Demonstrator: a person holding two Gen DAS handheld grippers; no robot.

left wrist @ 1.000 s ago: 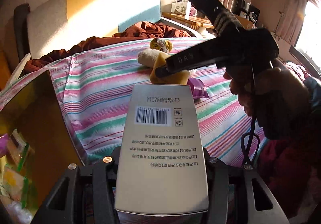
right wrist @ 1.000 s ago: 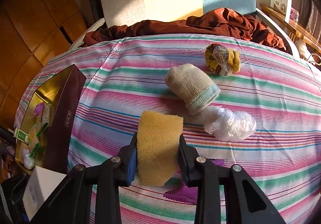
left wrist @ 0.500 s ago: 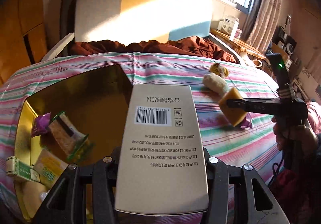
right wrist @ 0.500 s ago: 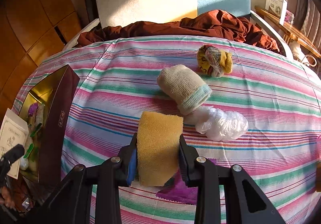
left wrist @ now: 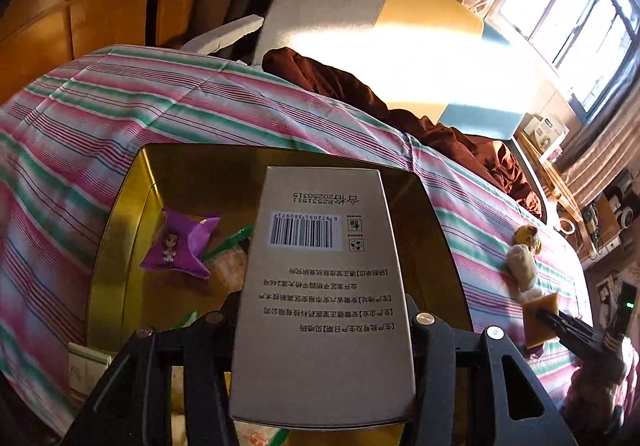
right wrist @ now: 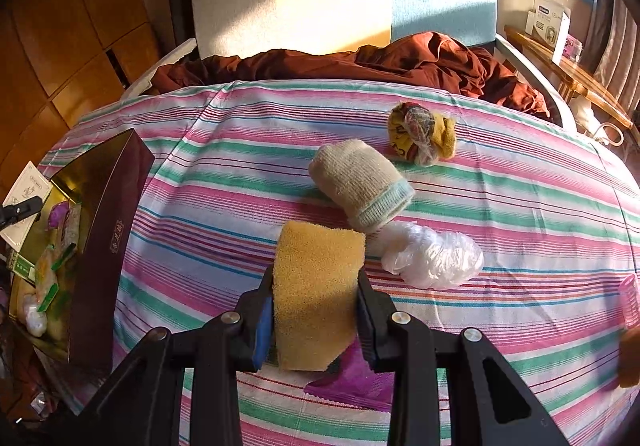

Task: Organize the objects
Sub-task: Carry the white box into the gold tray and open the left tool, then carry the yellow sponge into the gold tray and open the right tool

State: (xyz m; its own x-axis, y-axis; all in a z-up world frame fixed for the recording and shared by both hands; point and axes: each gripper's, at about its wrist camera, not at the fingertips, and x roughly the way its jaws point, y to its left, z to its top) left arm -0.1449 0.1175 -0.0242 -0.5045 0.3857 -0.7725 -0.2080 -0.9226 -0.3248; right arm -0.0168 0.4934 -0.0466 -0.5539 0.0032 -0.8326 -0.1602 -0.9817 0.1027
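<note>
left tool [left wrist: 320,330] grips grey carton [left wrist: 322,298], barcode up, frame centre, over gold box [left wrist: 120,214] | right tool [right wrist: 316,306] clamps yellow sponge [right wrist: 318,286] above bed [right wrist: 240,166] | done: packets [left wrist: 176,242] already in box | left, I judge: carton, sponge, sock [right wrist: 360,182], bundle [right wrist: 422,134], bag [right wrist: 432,254]

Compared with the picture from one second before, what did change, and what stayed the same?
The left claw, gripping the white carton, swung left across the striped bed and now hangs over the open gold-lined box, where the purple packet lies. Nothing was grasped or released. The right claw stayed put, clamped on the yellow sponge; the rolled sock and plastic bag did not move.
</note>
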